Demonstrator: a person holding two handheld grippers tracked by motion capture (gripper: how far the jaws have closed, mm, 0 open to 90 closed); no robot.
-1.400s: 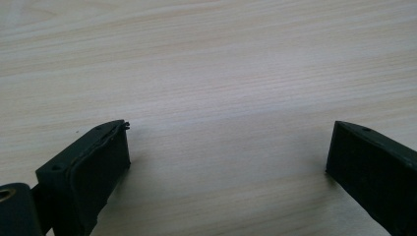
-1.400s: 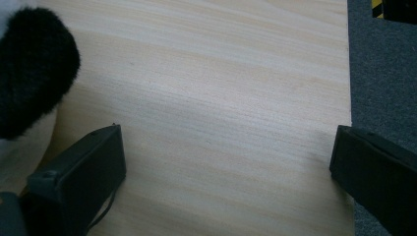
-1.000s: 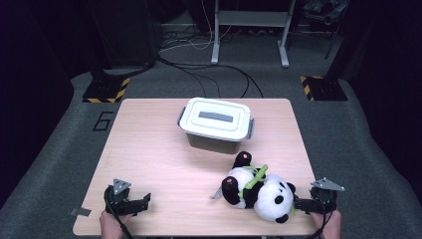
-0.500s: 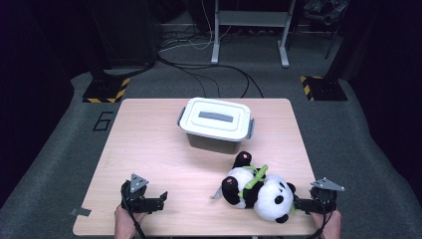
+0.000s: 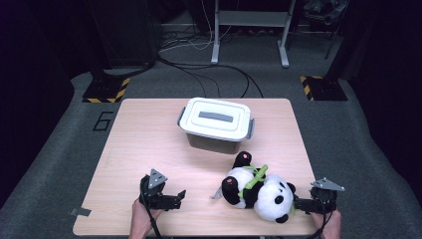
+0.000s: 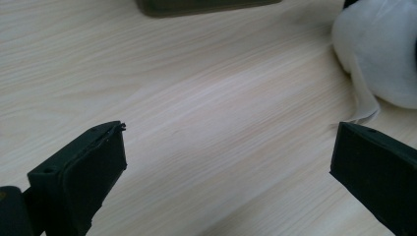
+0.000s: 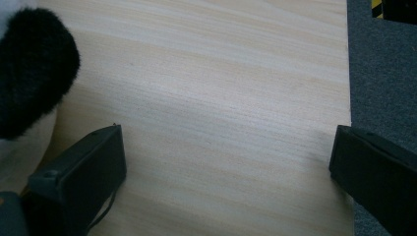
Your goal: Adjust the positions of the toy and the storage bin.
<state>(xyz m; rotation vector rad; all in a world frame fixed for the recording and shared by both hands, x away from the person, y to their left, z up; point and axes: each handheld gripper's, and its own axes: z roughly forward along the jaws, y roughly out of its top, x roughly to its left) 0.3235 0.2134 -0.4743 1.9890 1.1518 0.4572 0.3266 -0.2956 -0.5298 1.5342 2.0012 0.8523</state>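
A black-and-white panda plush [image 5: 259, 189] with a green bamboo stalk lies on its side at the front right of the wooden table [image 5: 144, 144]. My left gripper [image 5: 176, 199] sits low on the table to the panda's left, open, pointing right at it. In the left gripper view the jaws [image 6: 228, 142] stand wide apart over bare wood, with the panda's white body [image 6: 378, 54] at the upper right. My right gripper [image 5: 300, 203] rests open at the front right corner, close to the panda's head. Beside its left jaw is the panda's black fur [image 7: 34, 64].
A white lidded storage box [image 5: 216, 122] with grey latches stands at the middle back of the table. The table's right edge and grey carpet [image 7: 383, 73] lie just beyond the right gripper. Cables and stands sit on the floor behind.
My left gripper has moved right along the table's front, from the left corner toward the panda. The right gripper and the panda have stayed in place.
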